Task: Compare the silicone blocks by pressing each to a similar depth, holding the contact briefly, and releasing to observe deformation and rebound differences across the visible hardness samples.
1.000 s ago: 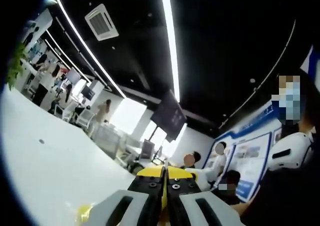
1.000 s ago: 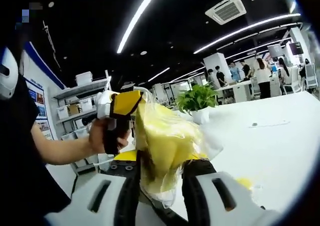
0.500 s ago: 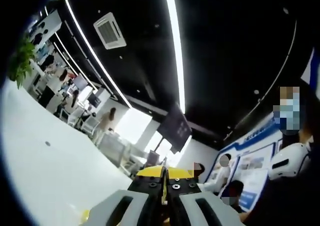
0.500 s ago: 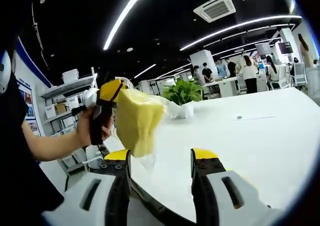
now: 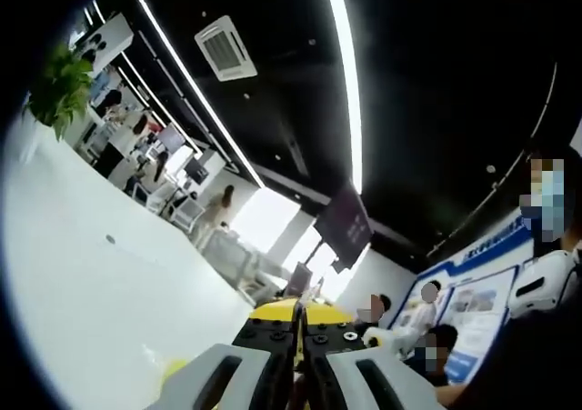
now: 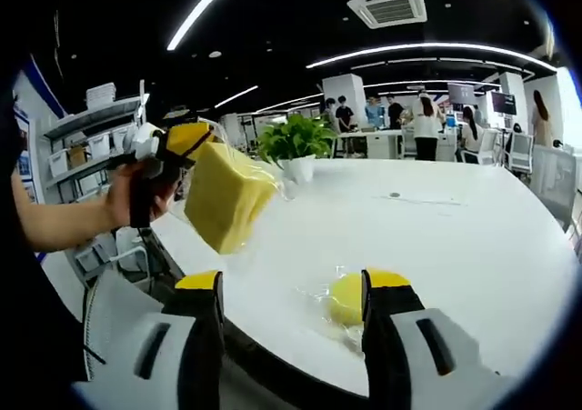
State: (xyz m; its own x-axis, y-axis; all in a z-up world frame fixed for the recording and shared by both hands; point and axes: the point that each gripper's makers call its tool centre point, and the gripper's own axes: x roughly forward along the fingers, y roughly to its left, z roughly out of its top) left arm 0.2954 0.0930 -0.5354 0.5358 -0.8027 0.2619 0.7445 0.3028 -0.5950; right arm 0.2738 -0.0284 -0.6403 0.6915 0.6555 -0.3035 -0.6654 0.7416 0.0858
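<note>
Between our right tongs' (image 6: 291, 292) parted jaws, a yellow silicone piece (image 6: 346, 296) is lying on the white table (image 6: 473, 237). Left of them, our left tongs (image 6: 168, 146) are clenching a wrapped yellow block (image 6: 225, 196) aloft; thin wrap may be slipping.
</note>
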